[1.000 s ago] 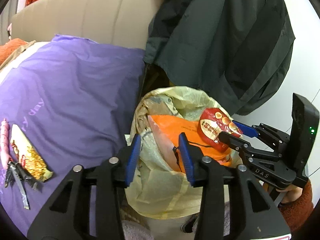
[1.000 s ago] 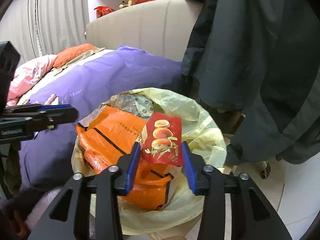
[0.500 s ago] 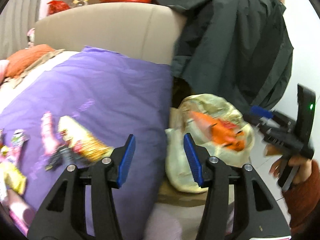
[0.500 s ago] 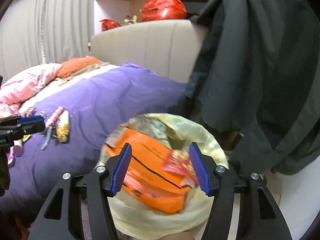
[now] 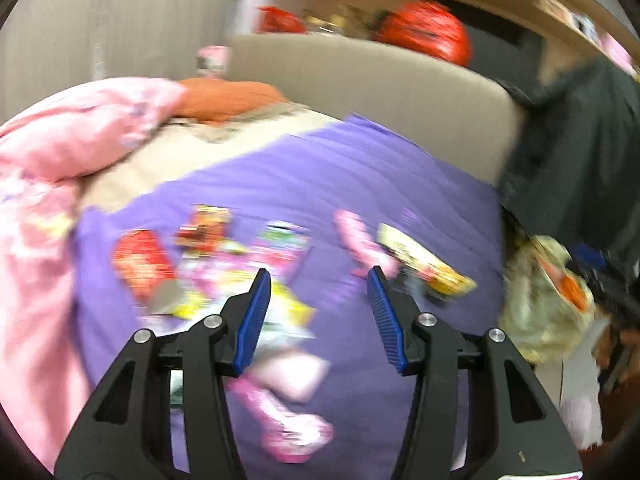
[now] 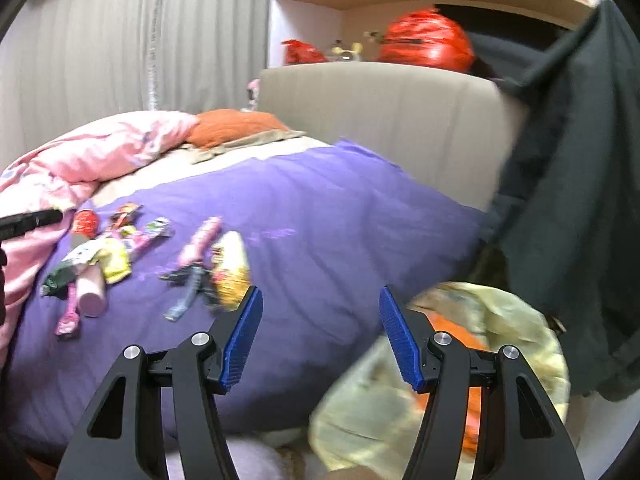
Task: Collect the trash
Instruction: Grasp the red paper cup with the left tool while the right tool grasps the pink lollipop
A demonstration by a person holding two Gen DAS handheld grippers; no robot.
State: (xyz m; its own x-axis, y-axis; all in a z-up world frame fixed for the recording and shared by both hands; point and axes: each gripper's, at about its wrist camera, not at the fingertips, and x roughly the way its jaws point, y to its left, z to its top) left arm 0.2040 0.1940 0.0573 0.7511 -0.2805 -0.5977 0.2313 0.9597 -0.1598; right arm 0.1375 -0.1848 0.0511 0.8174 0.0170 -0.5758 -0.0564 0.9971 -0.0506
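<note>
Both grippers are swinging off the yellow trash bag (image 6: pixel 516 320) back toward the purple blanket (image 6: pixel 320 216). Left gripper (image 5: pixel 318 284) and right gripper (image 6: pixel 320 316) are hanging wide open, holding nothing. Snack wrappers (image 5: pixel 224 264) are lying scattered on the blanket, blurry, bag just right of the bed.

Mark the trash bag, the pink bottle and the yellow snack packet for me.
trash bag (image 6: pixel 516 320), right wrist view, on its yellow rim.
pink bottle (image 6: pixel 91 288), right wrist view, on its body.
yellow snack packet (image 6: pixel 230 268), right wrist view, on its middle.
</note>
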